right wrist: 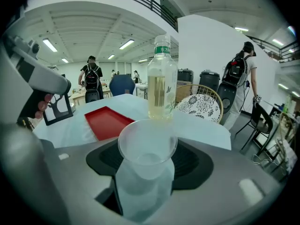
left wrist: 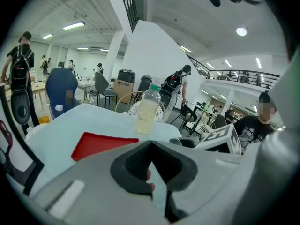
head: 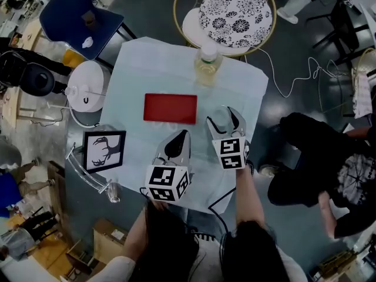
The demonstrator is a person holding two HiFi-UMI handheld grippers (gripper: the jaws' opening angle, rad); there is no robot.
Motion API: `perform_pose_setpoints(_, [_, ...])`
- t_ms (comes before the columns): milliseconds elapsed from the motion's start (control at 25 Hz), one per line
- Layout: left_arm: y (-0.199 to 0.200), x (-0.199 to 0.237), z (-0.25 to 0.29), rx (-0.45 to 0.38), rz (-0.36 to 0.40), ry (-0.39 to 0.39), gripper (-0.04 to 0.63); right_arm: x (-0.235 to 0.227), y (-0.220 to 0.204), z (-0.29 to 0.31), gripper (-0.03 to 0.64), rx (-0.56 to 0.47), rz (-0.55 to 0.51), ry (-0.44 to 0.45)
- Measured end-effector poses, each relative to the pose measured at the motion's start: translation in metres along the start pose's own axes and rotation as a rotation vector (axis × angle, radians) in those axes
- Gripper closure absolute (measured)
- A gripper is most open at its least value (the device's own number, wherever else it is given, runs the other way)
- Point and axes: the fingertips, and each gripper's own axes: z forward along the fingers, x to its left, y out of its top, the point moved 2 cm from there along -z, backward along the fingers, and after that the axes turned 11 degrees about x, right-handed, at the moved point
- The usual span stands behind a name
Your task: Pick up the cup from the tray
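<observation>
A clear plastic cup (right wrist: 147,149) stands upright between the jaws of my right gripper (right wrist: 147,175), which is shut on it. In the head view that gripper (head: 228,118) hovers over the table's right side, just right of the red tray (head: 170,108), with the cup (head: 222,123) off the tray. The tray (right wrist: 108,122) lies bare on the pale cloth. My left gripper (head: 178,137) is near the tray's front edge, and its jaws (left wrist: 151,162) are shut with nothing in them.
A bottle of yellowish drink (head: 207,63) stands behind the tray. A framed deer picture (head: 104,150) and a white round appliance (head: 88,93) are at the left edge of the table (head: 247,87). Beyond it are a patterned chair (head: 235,7) and a blue chair (head: 79,13); a person (head: 329,163) sits at the right.
</observation>
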Motion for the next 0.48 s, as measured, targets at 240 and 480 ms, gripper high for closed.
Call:
perform_pose_setpoints(240, [-0.006, 0.005, 0.0, 0.013, -0.01, 0.0, 0.595, -0.001, -0.011, 0.003, 0.291, 0.022, -0.014, -0.01])
perform_pose_setpoints(480, [-0.013, 0.006, -0.003, 0.027, 0.011, 0.009, 0.594, 0.005, -0.011, 0.001, 0.23, -0.002, 0.019, 0.063])
